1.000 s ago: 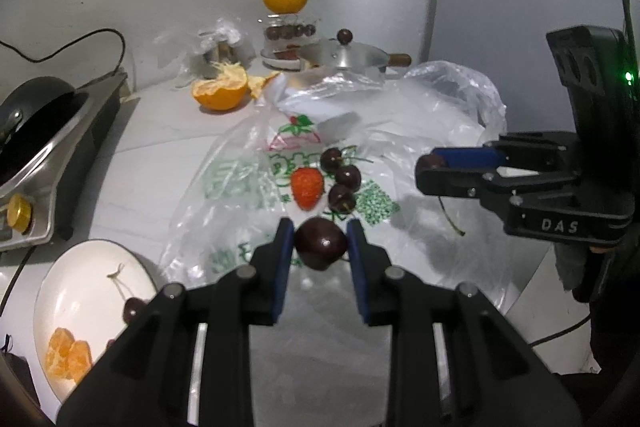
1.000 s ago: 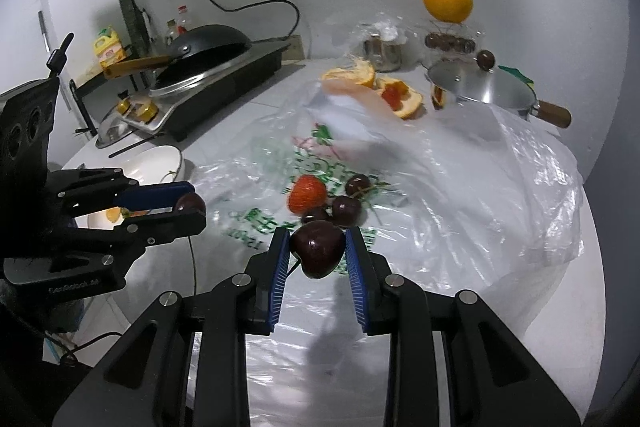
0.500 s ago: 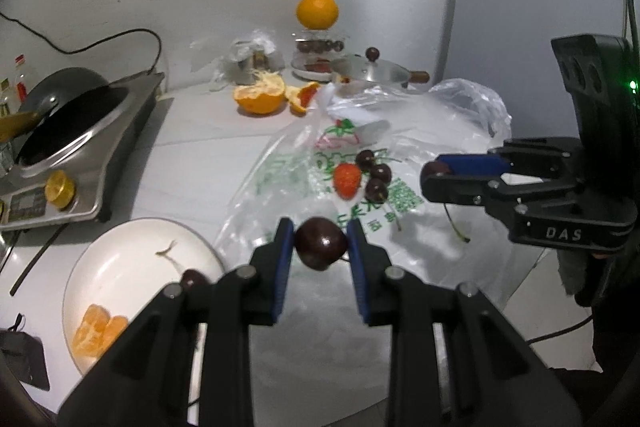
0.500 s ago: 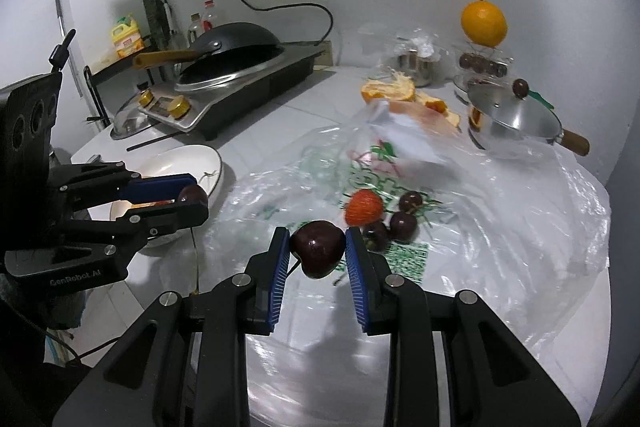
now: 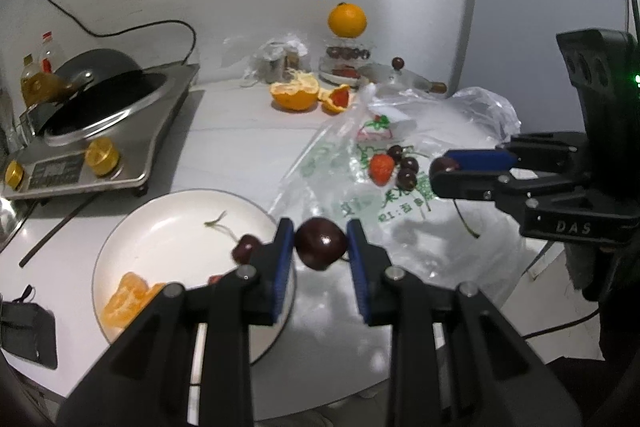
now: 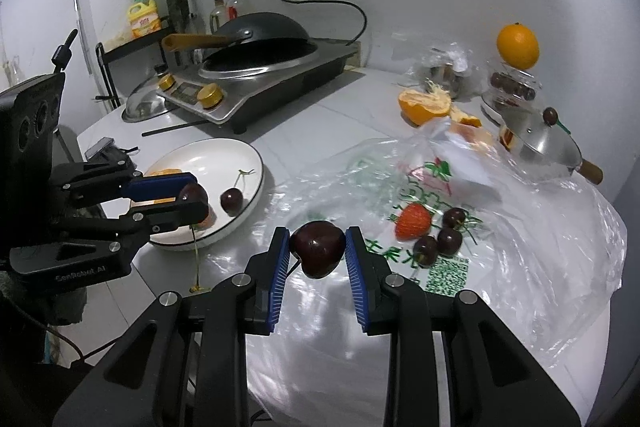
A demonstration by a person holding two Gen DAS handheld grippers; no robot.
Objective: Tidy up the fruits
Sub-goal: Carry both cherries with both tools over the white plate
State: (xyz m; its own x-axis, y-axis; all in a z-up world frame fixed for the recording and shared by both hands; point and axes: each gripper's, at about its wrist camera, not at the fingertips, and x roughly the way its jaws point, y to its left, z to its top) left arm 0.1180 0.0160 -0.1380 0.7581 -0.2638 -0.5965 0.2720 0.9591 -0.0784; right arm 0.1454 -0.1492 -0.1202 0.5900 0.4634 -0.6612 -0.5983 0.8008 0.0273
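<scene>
- Here, the left gripper (image 5: 320,247) is clamped on a glossy, dark red round cherry (image 5: 320,244), held over the edge of the round white plate (image 5: 160,223).
- The right gripper (image 6: 317,251) pinches another dark red cherry (image 6: 318,248) above the crinkled clear plastic bag (image 6: 540,247).

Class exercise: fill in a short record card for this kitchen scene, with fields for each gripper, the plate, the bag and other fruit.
left gripper: shut on a dark cherry
right gripper: shut on another cherry
white plate: one stemmed cherry, orange segments
plastic bag: strawberry and three cherries lying on it
other fruit: whole orange on a stacked container, peeled orange half
</scene>
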